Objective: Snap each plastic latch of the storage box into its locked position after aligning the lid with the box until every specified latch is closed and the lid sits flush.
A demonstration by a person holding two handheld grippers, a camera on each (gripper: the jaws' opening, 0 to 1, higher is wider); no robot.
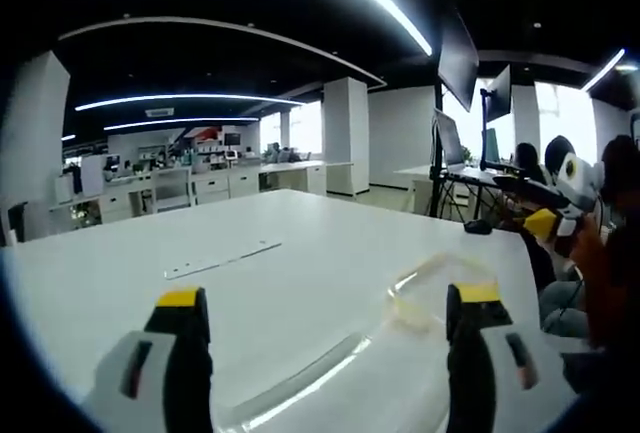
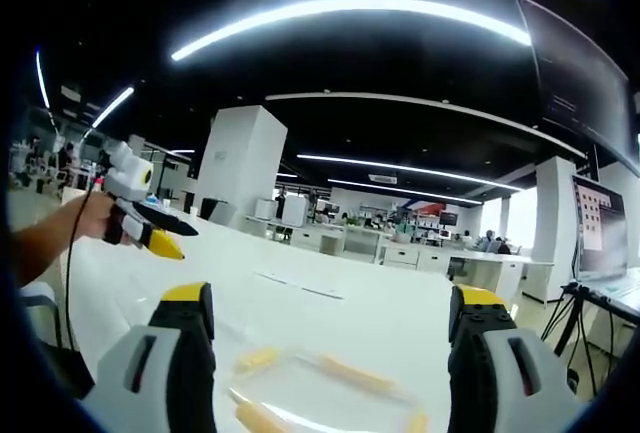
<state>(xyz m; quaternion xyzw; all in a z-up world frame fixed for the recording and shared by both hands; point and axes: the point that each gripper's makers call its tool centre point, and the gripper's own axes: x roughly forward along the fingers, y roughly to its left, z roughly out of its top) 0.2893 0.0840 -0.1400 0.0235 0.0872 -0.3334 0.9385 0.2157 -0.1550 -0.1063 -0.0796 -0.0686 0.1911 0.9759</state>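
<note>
**Storage box waits on the table, both grippers hovering released**

Storage box lies on the white table, its clear lid already on top and yellowish latches showing along its edges in the right gripper view. In the left gripper view one rounded corner of the same box sits just ahead of the jaws, low and to the right.

The left gripper has its jaws spread wide and grasps nothing. The right gripper is likewise released, jaws apart above the box with nothing between them. In each view the other gripper appears off to the side, held up in a person's hand, well clear of the box.

No latch is being touched, so the step in hand looks like the approach. Whether the lid sits flush cannot be told from here. To do it well, steady the box with one gripper pressing on the lid, check the rim is seated all round, then bring the other onto a single latch and push until it clicks before going to the next.
</note>
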